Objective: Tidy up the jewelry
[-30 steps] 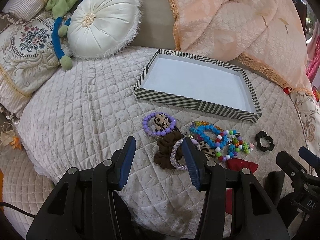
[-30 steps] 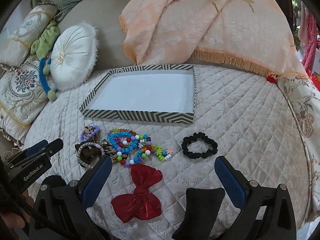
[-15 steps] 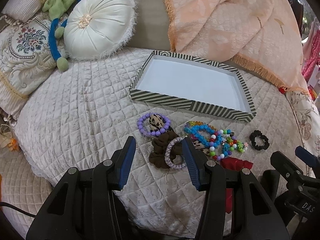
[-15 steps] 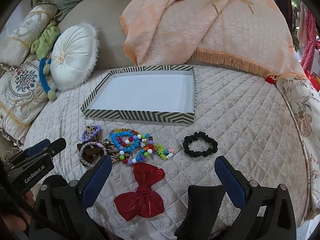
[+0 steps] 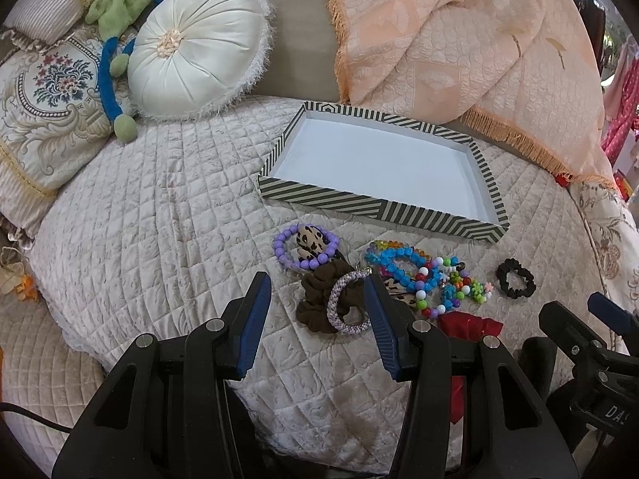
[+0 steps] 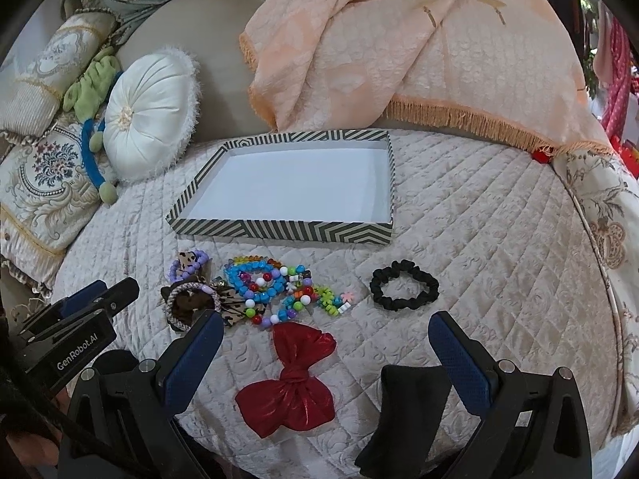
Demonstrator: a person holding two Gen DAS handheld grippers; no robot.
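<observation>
An empty striped tray [image 5: 359, 195] [image 6: 279, 232] lies on the quilted bed. In front of it is a pile: a purple bead bracelet [image 5: 305, 245] around a leopard piece, a brown scrunchie [image 5: 315, 299], a lilac woven bangle [image 5: 345, 303] [image 6: 187, 299], blue and mixed bead bracelets [image 5: 415, 275] [image 6: 271, 291]. A black scrunchie [image 5: 516, 284] [image 6: 403, 290] lies apart to the right. A red bow [image 6: 293, 383] and a black cloth piece [image 6: 407, 403] lie nearest. My left gripper [image 5: 317, 307] is open above the brown scrunchie. My right gripper [image 6: 325, 343] is open above the red bow.
A round white cushion [image 5: 195, 52], a green and blue plush toy [image 5: 116, 40] and embroidered pillows [image 5: 44, 95] sit at the back left. A peach fringed blanket [image 5: 459, 48] hangs behind the tray. The bed edge curves off at the right.
Both grippers have drawn back slightly from the pile, so the jewelry sits a little farther from the fingertips. Nothing was picked up; both stay open.
</observation>
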